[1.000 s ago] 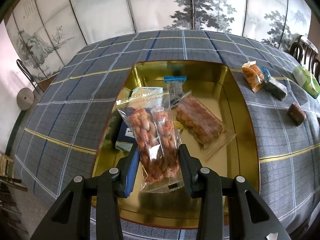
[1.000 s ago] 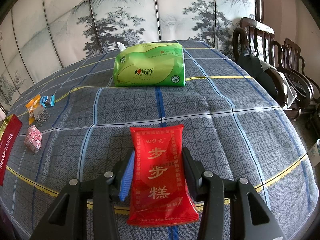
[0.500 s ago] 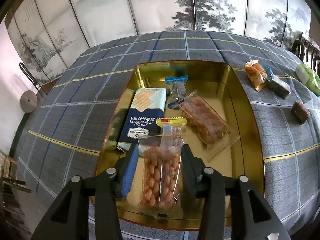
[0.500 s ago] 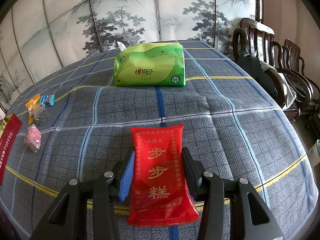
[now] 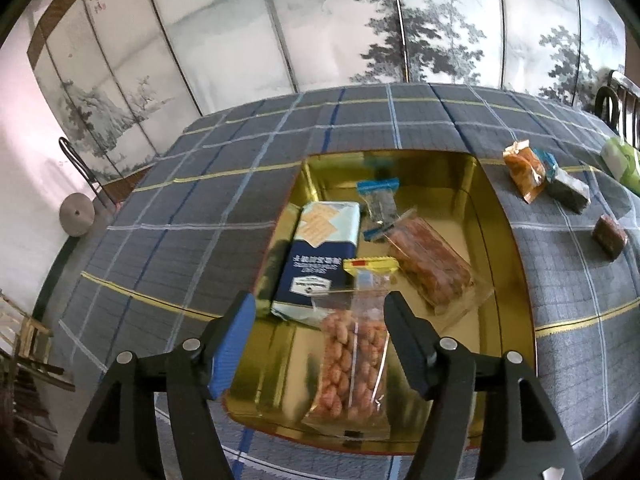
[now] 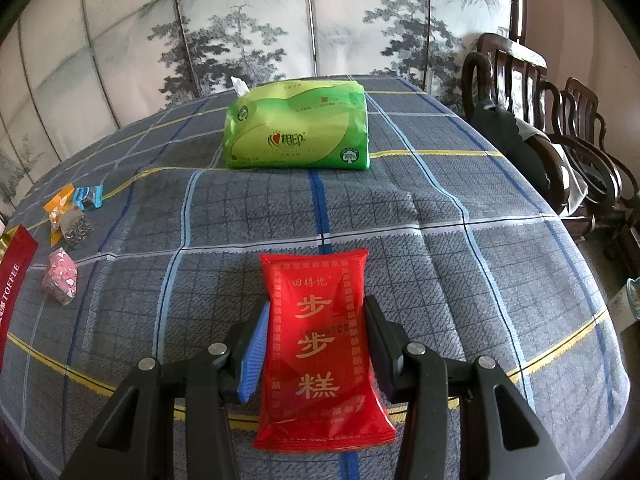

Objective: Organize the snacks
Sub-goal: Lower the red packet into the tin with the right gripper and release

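A gold tin [image 5: 504, 264] sits on the plaid tablecloth in the left wrist view. It holds a blue cracker box [image 5: 320, 252], a clear bag of nuts [image 5: 432, 264], a small blue-topped packet [image 5: 380, 200] and a clear peanut bag [image 5: 352, 356] lying at the near end. My left gripper [image 5: 318, 320] is open above the peanut bag, apart from it. My right gripper [image 6: 314, 332] is shut on a red snack pack [image 6: 320, 344] that rests on the cloth.
To the right of the tin lie an orange packet [image 5: 524, 170], a dark packet [image 5: 568, 190] and a brown sweet [image 5: 610, 236]. A green tissue pack [image 6: 296, 128] stands beyond the red pack. A pink sweet [image 6: 60, 278] and the tin's red lid [image 6: 14, 276] are at left. Wooden chairs [image 6: 560, 128] stand at right.
My left gripper lowered the peanut bag into the tin, opened and let it go. It now lies flat at the near end. The right gripper has not moved.
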Tool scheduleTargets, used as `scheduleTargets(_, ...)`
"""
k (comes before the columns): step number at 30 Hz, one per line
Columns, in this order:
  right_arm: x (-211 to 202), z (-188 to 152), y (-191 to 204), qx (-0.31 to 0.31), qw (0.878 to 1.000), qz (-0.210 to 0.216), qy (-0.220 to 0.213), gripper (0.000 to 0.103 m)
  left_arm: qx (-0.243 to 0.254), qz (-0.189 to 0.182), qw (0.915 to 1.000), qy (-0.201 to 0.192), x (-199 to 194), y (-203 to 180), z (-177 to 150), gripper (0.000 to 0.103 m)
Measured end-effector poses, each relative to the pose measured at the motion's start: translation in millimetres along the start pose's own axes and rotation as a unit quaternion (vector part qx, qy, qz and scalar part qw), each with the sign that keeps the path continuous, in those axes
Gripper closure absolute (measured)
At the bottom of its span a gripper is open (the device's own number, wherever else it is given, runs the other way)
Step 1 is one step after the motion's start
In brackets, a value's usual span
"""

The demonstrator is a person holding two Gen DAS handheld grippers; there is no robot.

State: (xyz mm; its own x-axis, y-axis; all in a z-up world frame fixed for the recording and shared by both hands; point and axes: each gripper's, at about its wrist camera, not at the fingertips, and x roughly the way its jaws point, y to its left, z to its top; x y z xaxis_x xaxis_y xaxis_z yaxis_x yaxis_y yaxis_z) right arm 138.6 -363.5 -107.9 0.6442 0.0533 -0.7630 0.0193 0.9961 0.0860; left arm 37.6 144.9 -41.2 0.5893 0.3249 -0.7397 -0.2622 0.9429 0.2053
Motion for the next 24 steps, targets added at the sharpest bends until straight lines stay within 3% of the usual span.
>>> scheduleTargets(7, -11.9, -3.9, 16.0, -0.006, 1.0, 0.016, 0.008, 0.058, -0.017, 0.002, 0.9998, -0.011, -8.9, 13.8, -1.3, 0.035)
scheduleTargets(15, -49.7, -20.4, 47.4, -0.012, 0.998, 0.069, -0.01, 0.058, -0.022, 0.002, 0.9996, -0.02, -13.8, 23.0, -7.9, 0.035)
scheduleTargets(24, -93.8, -22.6, 146.3, -0.07, 0.985, 0.154, -0.036, 0.058, -0.052, -0.011, 0.9984, -0.017, -14.9, 46.7, -18.6, 0.035)
